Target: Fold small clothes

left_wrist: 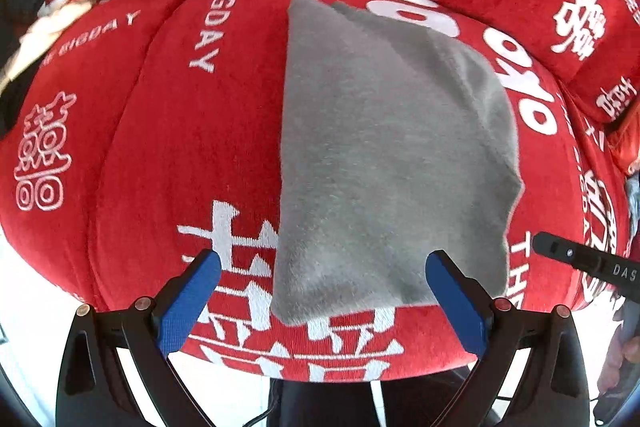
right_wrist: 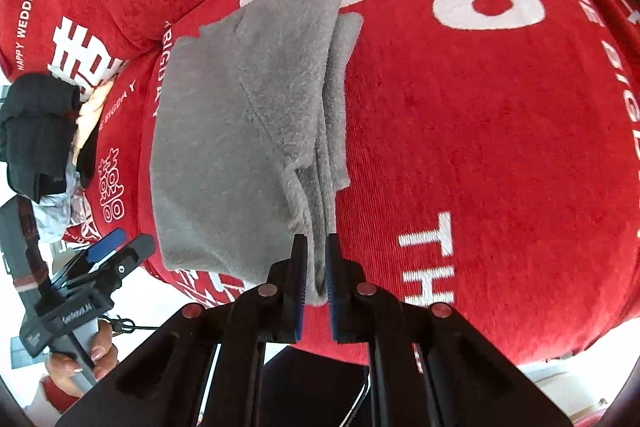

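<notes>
The dark clothes pile (right_wrist: pixel 38 131) is cut off at the left edge, and the hand (right_wrist: pixel 86 363) is mostly hidden behind its gripper handle.

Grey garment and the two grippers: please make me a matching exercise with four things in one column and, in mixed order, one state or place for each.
Things:
1. grey garment
2. left gripper
3. right gripper
4. dark clothes pile

States or places:
A. jaws wide open, holding nothing
B. lying folded on the red cushion
C. heaped at the far left edge of the right wrist view
D. jaws shut on the near edge of the fabric

Pairs: 1-B, 2-A, 3-D, 4-C
</notes>
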`<state>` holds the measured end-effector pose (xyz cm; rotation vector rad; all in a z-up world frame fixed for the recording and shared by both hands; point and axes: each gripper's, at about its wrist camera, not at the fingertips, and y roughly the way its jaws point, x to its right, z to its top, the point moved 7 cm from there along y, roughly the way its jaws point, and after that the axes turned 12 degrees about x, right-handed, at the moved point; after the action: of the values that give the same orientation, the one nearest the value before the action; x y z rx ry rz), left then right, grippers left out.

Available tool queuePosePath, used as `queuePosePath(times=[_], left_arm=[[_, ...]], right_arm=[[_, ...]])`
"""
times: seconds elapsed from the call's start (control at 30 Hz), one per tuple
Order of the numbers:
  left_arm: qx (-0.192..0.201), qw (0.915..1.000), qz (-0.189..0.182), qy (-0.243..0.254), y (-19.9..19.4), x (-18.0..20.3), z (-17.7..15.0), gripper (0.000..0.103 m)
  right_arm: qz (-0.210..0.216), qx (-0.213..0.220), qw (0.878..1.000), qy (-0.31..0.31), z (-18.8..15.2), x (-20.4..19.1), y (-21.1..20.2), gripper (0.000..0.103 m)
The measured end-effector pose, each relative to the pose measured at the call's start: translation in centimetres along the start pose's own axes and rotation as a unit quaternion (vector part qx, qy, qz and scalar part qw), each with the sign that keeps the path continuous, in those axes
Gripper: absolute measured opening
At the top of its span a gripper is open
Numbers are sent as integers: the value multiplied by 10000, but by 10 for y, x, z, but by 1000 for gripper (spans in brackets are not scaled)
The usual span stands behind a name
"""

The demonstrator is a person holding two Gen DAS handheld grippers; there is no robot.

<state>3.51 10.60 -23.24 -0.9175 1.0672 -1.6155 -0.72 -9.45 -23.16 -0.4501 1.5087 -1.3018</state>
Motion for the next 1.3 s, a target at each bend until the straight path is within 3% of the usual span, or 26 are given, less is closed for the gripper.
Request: queuePosePath(times=[0.07,0.13,0.17,0.27,0.4,0.5,0.57,0.6,0.83,1.3], left_arm=[[15,10000,13,83,-9,4,1,103],[26,9999,-6,126,-19,8,3,103],[26,9999,-8,137,-25,9,3,103],[8,9999,20,130,-39,11,5,103],[-17,9998,118,165,-55,11,6,103],[-48,9998,102,187,-65,12,5,103],[-41,9996,168,238,-73,12,6,103],[-42,9995,174,254,-76,12,6,103],[28,9991,323,286,-99,9,10,103],[105,9984,437,337,-123,6,16,103]], right_arm=[[-99,26,9999,36,0,-3,-9,17],[-210,46,9998,60,0,-8,-18,55],[-238,78,9997,68,0,-11,-22,61],[-313,132,9994,-26,0,-23,-36,63],[-428,255,9986,-174,1,-38,-52,80],[-514,410,9974,-297,2,-49,-64,83],[-587,573,9959,-394,3,-56,-74,93],[-649,638,9948,-447,3,-59,-78,103],[-1017,570,9915,-574,4,-70,-97,103],[-1212,431,9906,-454,-5,-82,-111,103]])
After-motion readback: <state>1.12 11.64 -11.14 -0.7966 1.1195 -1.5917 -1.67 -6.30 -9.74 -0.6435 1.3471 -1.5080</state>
